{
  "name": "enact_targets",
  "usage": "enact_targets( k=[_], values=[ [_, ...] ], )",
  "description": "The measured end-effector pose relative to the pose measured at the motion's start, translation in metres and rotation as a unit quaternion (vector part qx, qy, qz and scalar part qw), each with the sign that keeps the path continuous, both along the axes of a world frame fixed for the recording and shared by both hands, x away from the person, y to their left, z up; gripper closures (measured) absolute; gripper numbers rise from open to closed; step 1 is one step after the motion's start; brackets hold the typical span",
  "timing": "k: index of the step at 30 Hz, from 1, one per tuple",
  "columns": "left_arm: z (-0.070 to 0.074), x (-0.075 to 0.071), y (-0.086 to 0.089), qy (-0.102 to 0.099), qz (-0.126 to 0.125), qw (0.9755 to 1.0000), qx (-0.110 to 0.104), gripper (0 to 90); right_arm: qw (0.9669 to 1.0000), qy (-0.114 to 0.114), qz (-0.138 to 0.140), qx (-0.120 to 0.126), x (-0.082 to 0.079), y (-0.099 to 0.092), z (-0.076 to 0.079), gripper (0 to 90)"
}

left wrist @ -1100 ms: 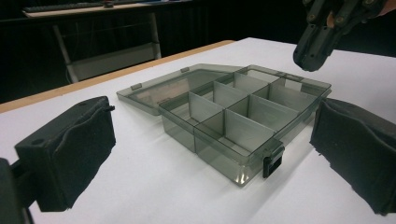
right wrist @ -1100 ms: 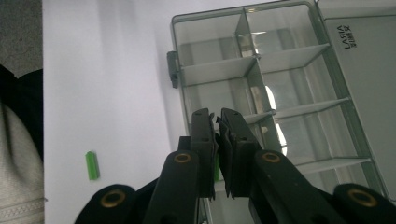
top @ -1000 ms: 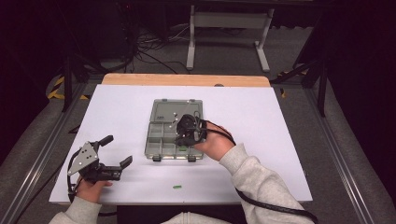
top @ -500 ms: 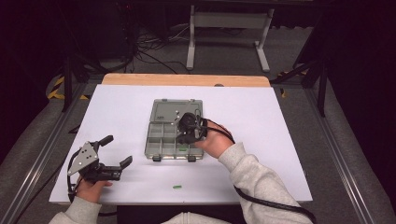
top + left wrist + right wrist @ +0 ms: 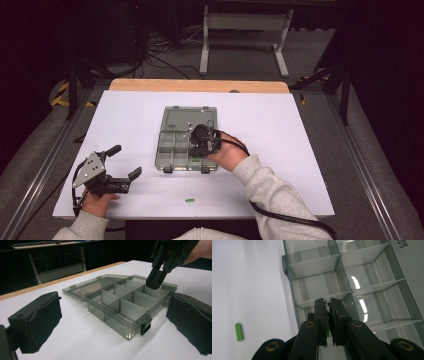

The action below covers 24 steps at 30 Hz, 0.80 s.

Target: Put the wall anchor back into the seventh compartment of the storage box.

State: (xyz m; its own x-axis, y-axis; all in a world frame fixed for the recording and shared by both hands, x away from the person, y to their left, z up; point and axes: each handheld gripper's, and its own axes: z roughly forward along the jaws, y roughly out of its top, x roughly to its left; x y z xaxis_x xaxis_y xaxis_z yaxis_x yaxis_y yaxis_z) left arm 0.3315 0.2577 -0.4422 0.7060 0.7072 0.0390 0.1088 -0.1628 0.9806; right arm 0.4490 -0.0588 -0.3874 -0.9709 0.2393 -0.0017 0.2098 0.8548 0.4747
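Tongs: the right gripper [image 5: 328, 302] is shut tight on a tiny green peg [image 5: 327, 330]. The left gripper [image 5: 125, 161] is open and holds nothing.
Table [image 5: 300, 150]: white and flat. The left gripper rests on it, well apart from the box.
Box [image 5: 172, 150]: grey and see-through, with its lid [image 5: 190, 117] lying open at the back.
Cell [image 5: 152, 293]: the right gripper's tips hang just above this one, on the box's right side.
Peg: only a sliver shows between the jaws, so it is easy to lose.
Loose peg [image 5: 189, 200]: lies on the table near the person.
Do it well: go straight down between the thin walls, then open low so the peg does not bounce out.
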Motion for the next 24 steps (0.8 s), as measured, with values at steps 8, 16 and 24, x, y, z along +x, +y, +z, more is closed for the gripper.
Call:
enact_targets(
  k=[8, 16, 24],
  values=[
    [0.0, 0.0, 0.0, 0.001, 0.0, 1.0, 0.001, 0.4, 0.9999, 0.004, 0.0, -0.01, 0.001, 0.001, -0.008, 84.3],
    [0.0, 0.0, 0.0, 0.0, 0.001, 1.0, 0.002, 0.4, 0.9997, 0.015, -0.003, -0.02, 0.0, 0.003, -0.017, 84.2],
    [0.0, 0.0, 0.0, 0.0, 0.0, 1.0, 0.002, 0.4, 0.9993, 0.026, -0.001, -0.027, 0.0, 0.005, -0.026, 84.1]
  ],
)
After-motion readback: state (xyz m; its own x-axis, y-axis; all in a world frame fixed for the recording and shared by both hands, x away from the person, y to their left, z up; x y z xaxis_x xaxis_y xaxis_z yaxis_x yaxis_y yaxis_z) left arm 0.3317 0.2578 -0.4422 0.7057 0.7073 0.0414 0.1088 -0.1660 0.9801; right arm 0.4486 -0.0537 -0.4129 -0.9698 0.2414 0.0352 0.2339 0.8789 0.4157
